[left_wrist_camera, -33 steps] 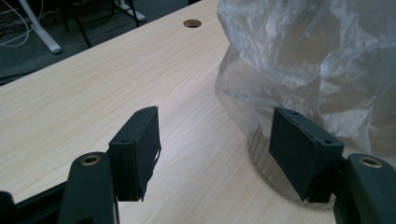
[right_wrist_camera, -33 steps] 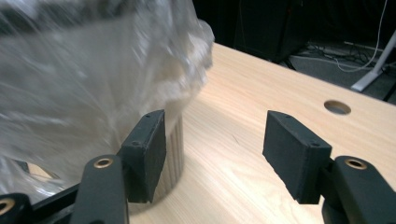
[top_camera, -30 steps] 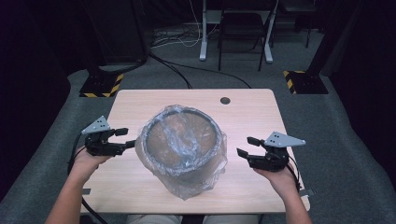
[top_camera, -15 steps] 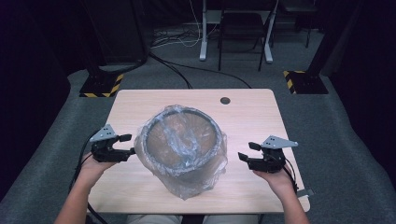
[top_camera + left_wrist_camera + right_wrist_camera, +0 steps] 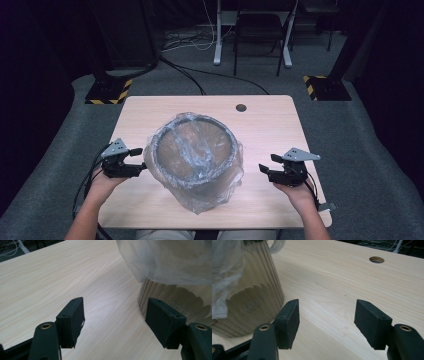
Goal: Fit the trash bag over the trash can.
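- High view: a round metal bin [image 5: 196, 160] stands near the middle of the wooden table [image 5: 270, 125], lined with a clear plastic bag [image 5: 210, 200] that spills over its rim and down the near side; a small round hole [image 5: 241, 107] sits in the tabletop toward the far edge
- High view: the left gripper [image 5: 134, 161] is held just beside the bin's left side, its jaws apart and pointing at the bag; the right gripper [image 5: 264, 165] is held near the bin's right side, a gap of bare table between them
- Left gripper view: the jaws stand wide with nothing between them; the ribbed wall of the bin lies just beyond the right-hand jaw, the bag hanging above it
- Right gripper view: the jaws stand wide over bare wood; the bin rises beyond the left-hand jaw
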`<state>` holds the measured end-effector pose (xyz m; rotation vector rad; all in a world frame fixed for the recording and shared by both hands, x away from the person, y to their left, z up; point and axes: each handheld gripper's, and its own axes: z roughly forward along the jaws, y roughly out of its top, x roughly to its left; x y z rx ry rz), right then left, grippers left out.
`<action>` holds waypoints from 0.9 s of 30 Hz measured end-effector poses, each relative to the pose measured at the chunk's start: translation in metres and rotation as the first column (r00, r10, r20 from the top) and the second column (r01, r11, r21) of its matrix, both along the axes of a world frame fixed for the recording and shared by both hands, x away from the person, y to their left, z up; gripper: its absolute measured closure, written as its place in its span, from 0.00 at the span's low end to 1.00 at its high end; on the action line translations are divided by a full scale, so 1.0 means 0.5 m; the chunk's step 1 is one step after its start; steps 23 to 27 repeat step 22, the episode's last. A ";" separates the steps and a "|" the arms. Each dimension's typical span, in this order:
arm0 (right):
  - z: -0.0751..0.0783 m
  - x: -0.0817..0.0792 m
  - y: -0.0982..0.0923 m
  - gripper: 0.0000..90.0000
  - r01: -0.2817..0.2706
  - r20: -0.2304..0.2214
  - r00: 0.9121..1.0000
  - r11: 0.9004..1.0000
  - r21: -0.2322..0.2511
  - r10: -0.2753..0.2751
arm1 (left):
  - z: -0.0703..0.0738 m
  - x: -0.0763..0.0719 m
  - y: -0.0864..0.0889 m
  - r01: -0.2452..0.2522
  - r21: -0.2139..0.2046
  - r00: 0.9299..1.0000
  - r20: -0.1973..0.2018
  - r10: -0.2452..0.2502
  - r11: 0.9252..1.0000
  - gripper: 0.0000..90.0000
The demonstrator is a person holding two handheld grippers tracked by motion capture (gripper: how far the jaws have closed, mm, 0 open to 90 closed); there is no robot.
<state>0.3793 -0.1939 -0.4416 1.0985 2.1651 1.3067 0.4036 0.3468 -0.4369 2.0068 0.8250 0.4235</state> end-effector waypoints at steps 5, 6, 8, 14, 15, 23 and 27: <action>-0.011 0.002 -0.009 0.40 0.028 -0.008 1.000 1.000 -0.001 -0.028 | -0.018 0.002 0.003 -0.022 0.002 1.000 -0.011 0.022 1.000 0.34; -0.014 0.003 -0.011 0.40 0.031 -0.014 0.999 1.000 -0.003 -0.031 | -0.022 0.002 0.003 -0.025 -0.002 1.000 -0.013 0.025 1.000 0.34; -0.021 0.004 -0.014 0.40 0.041 -0.019 0.999 0.999 -0.006 -0.041 | -0.028 0.002 0.005 -0.030 -0.004 0.999 -0.017 0.030 1.000 0.34; -0.038 0.005 -0.024 0.40 0.075 -0.025 0.997 0.997 -0.007 -0.075 | -0.041 0.001 0.015 -0.047 -0.016 0.999 -0.019 0.046 0.999 0.34; -0.040 0.006 -0.025 0.40 0.079 -0.029 0.996 0.997 -0.005 -0.079 | -0.043 0.000 0.016 -0.050 -0.020 0.999 -0.022 0.050 0.999 0.34; -0.049 0.005 -0.027 0.40 0.087 -0.019 0.996 0.996 -0.005 -0.087 | -0.061 0.002 0.022 -0.058 -0.008 0.998 -0.040 0.057 0.998 0.34; -0.049 0.005 -0.027 0.40 0.087 -0.019 0.996 0.996 -0.005 -0.087 | -0.061 0.002 0.022 -0.058 -0.008 0.998 -0.040 0.057 0.998 0.34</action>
